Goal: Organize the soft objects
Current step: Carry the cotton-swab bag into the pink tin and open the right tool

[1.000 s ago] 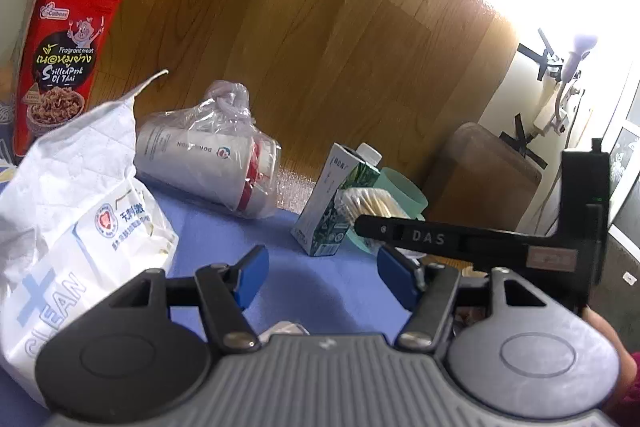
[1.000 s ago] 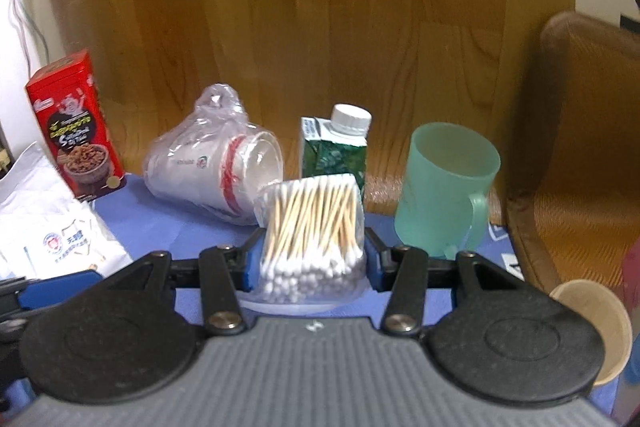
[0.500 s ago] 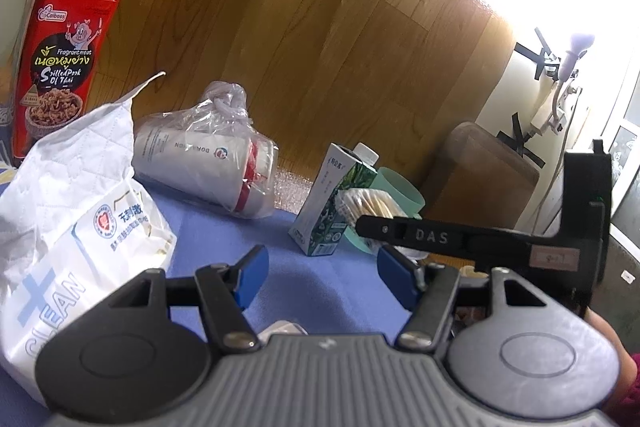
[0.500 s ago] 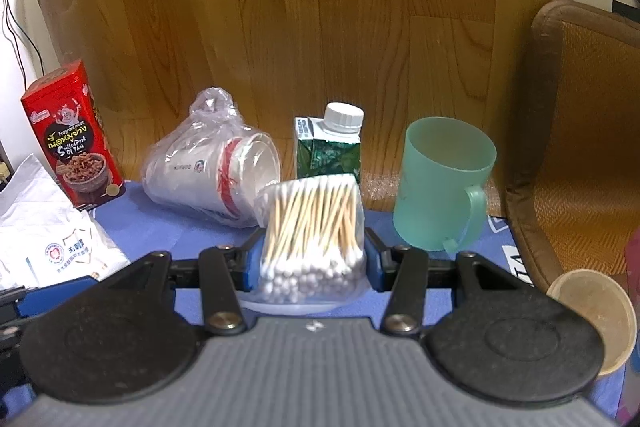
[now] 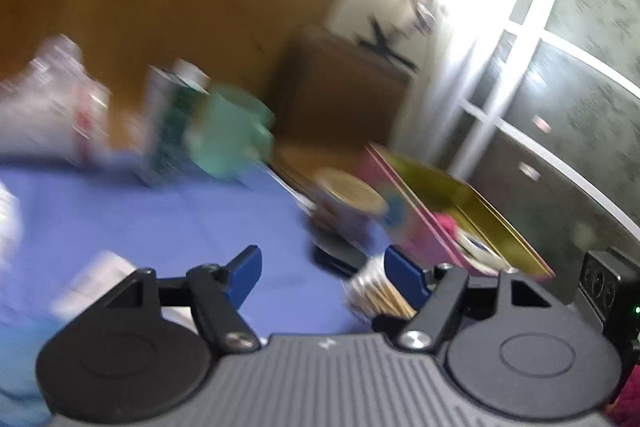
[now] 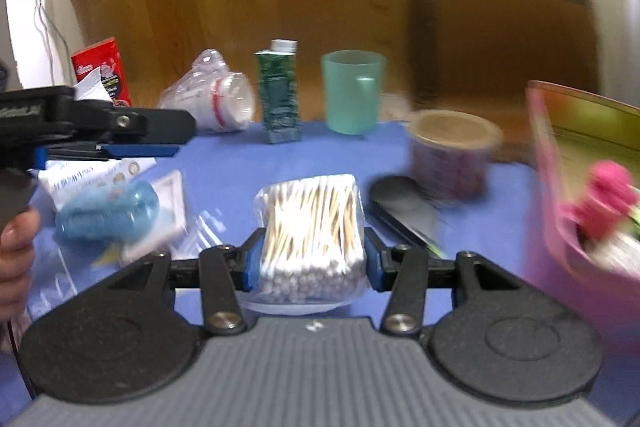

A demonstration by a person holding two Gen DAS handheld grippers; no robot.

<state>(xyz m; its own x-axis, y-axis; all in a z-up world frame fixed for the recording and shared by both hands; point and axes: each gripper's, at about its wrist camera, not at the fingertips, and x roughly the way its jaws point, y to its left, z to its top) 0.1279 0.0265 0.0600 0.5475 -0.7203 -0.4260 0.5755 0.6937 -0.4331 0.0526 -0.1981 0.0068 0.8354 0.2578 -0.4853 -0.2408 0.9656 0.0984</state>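
My right gripper (image 6: 313, 261) is shut on a clear pack of cotton swabs (image 6: 312, 227) and holds it above the blue table cloth (image 6: 224, 167). The pack's end also shows in the left wrist view (image 5: 378, 293), by my right fingertip. My left gripper (image 5: 323, 269) is open and empty; it also shows from the side in the right wrist view (image 6: 120, 143). A pink bin (image 6: 568, 211) with a pink soft item (image 6: 608, 195) stands at the right. A blue packet (image 6: 108, 213) and a white bag (image 6: 88, 175) lie at the left. Both views are blurred.
At the back stand a red snack box (image 6: 102, 69), bagged paper cups (image 6: 212, 99), a green carton (image 6: 280, 95) and a green mug (image 6: 352, 91). A paper cup (image 6: 454, 151) and a black flat object (image 6: 404, 207) lie near the bin. A brown chair (image 6: 504, 39) is behind.
Both grippers have swung to the right and pulled back from the back row. The pink bin, paper cup and black object have come into view. The swab pack stays gripped.
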